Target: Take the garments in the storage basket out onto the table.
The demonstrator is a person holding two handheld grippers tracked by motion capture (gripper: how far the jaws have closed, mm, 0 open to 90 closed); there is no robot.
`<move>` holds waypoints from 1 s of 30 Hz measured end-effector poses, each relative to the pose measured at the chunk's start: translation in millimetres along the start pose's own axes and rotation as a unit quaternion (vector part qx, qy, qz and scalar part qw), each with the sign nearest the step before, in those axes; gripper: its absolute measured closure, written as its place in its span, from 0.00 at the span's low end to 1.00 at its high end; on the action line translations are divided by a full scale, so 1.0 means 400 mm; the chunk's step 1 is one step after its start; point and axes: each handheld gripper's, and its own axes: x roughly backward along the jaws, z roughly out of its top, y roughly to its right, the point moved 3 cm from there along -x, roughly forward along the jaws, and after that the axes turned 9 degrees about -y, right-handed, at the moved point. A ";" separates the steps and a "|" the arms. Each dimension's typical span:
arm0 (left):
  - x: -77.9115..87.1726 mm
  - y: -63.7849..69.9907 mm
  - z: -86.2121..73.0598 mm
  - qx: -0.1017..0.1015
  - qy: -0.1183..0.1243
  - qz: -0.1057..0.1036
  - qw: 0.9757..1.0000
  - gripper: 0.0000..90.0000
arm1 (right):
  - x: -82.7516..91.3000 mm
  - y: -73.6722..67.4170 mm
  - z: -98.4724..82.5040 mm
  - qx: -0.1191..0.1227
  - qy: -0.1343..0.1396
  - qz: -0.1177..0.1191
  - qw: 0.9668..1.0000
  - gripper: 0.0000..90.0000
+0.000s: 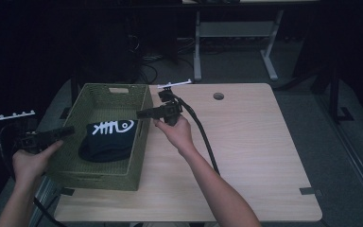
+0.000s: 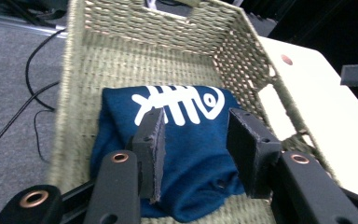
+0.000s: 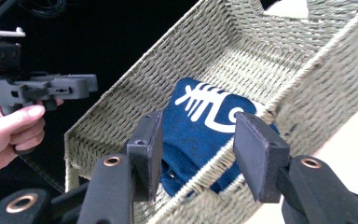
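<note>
Folded navy cloth lies in the green woven basket, toward its 6 o'clock end; left gripper at 9 and right gripper at 3 flank it, jaws part-open, holding nothing, apparently letting go.

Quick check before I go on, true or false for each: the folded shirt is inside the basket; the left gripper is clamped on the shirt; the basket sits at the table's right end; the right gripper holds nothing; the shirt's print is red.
1. The folded navy shirt lies inside the woven green basket. True.
2. The left gripper is clamped on the shirt. False: its jaws stand open above the shirt, apart from the cloth.
3. The basket sits at the right end of the table. False: it sits at the left end.
4. The right gripper holds nothing. True: its jaws are open, over the basket's rim.
5. The shirt's print is red. False: it is a white fishbone.
</note>
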 end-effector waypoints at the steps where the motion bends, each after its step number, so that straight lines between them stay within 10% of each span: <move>1: 0.003 0.011 -0.002 -0.002 0.001 0.000 1.000 0.63 | 0.009 0.003 -0.002 0.000 0.001 0.001 1.000 0.56; 30: -0.062 0.250 -0.036 -0.044 0.012 -0.061 0.997 0.49 | 0.232 0.137 -0.112 -0.045 0.030 -0.027 0.998 0.44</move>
